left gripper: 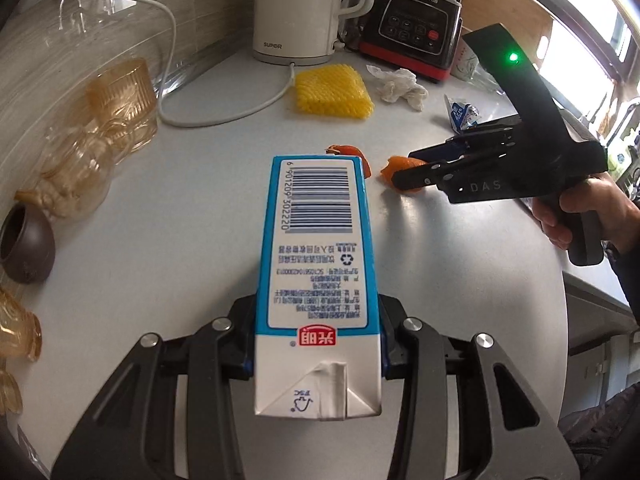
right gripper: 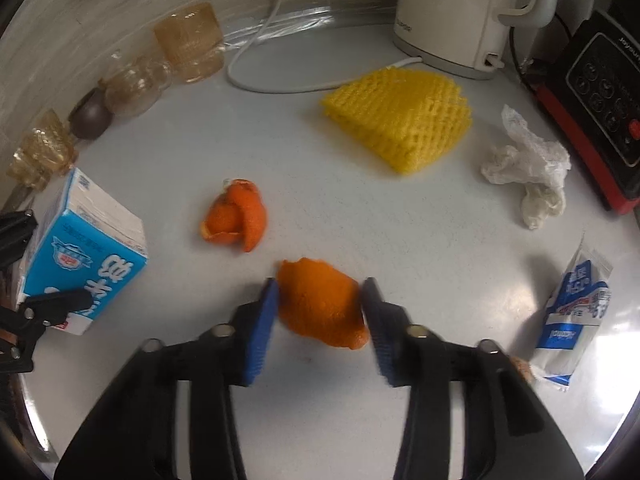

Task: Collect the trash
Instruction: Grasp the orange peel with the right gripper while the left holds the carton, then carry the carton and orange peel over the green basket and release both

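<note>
A blue-and-white milk carton (left gripper: 316, 240) lies lengthwise between the pads of my left gripper (left gripper: 316, 360), which is shut on it just above the white counter (left gripper: 200, 220). In the right wrist view the same carton (right gripper: 88, 248) shows at the left edge. My right gripper (right gripper: 320, 320) is down at the counter with both blue pads against the sides of an orange peel (right gripper: 316, 284). A second orange peel (right gripper: 236, 216) lies just beyond it. Farther back are a yellow foam net (right gripper: 400, 120), a crumpled tissue (right gripper: 528, 164) and, at the right, an empty blue-and-white pouch (right gripper: 572, 312).
A white kettle (right gripper: 452, 12) with its cord and a black-and-red blender base (right gripper: 600, 100) stand at the back. Amber glass cups (right gripper: 188, 40) and a small brown pot (right gripper: 90, 118) line the left wall. The counter's edge (left gripper: 568, 280) runs along the right, by the person's hand (left gripper: 572, 216).
</note>
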